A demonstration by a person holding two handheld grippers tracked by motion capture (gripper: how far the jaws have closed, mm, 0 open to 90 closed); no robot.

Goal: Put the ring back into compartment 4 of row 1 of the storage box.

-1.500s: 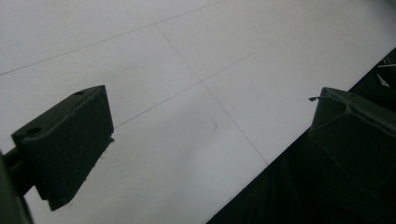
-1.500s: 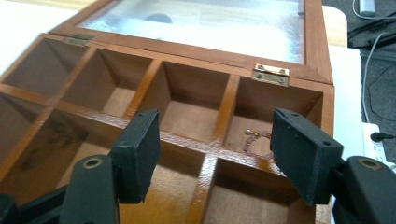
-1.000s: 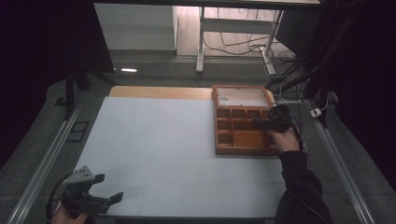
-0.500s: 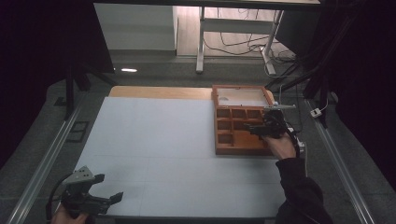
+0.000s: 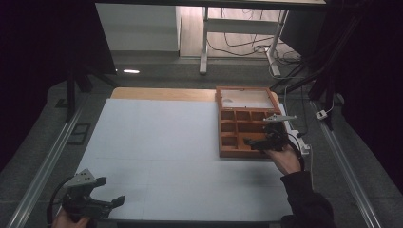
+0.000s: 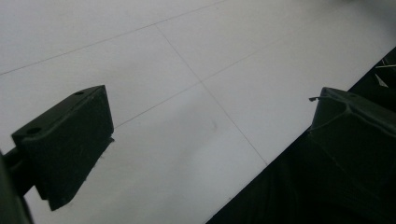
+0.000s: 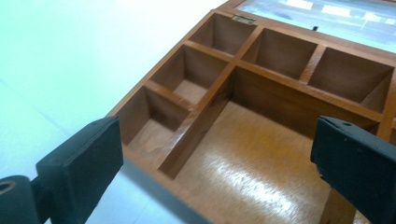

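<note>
White sheet (image 5: 161, 142) covers the table under your left gripper (image 5: 107, 202), which hovers at the near left corner with its jaws spread and nothing between them. Far to the right lies the wooden compartment box (image 5: 240, 130), its lid laid open behind it. Your right gripper (image 5: 259, 142) hangs over the box's near edge; its jaws have just been opening and stand wide, gripping nothing.
</note>
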